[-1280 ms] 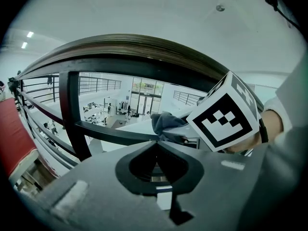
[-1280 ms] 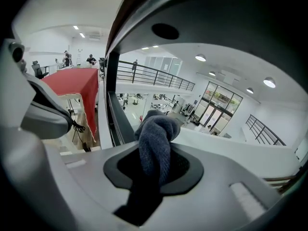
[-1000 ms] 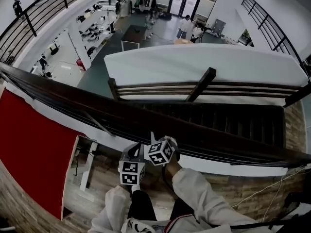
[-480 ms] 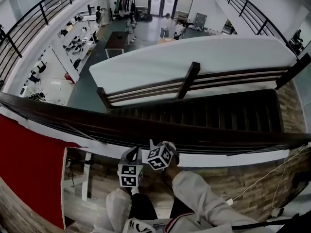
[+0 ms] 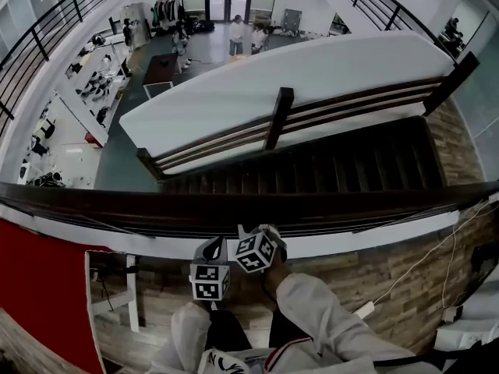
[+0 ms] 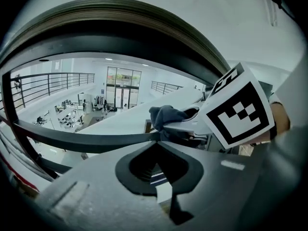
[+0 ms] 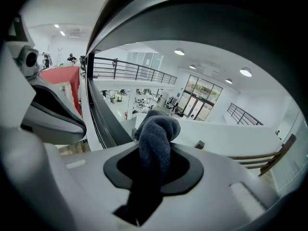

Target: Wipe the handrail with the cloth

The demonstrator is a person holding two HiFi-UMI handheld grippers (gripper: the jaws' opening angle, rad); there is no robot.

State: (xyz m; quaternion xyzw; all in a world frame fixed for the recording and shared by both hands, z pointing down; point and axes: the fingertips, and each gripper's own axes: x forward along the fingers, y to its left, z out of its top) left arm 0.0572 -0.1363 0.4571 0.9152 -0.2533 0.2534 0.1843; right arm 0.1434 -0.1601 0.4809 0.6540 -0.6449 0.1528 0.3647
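Observation:
A dark wooden handrail (image 5: 234, 207) crosses the head view from left to right, just beyond both grippers. My right gripper (image 5: 251, 234) is shut on a dark grey cloth (image 7: 156, 138), which bunches out of the jaws in the right gripper view. The same cloth (image 6: 166, 115) shows in the left gripper view, to the right and ahead. My left gripper (image 5: 212, 251) hangs beside the right one, a little lower and under the rail, shut with nothing in it. In both gripper views the handrail (image 7: 216, 28) arches overhead, dark and close.
Beyond the rail, a dark staircase (image 5: 327, 170) drops to a lower hall where people stand (image 5: 234, 29). A red panel (image 5: 39, 287) hangs at lower left. A white cable (image 5: 421, 263) lies on the wooden floor (image 5: 405, 302) at right. Thin rail bars (image 6: 86, 139) run under the handrail.
The head view has swung, so the handrail now lies level and the stairs sit further left. Both grippers keep the same close pose below the rail, with the cloth still held.

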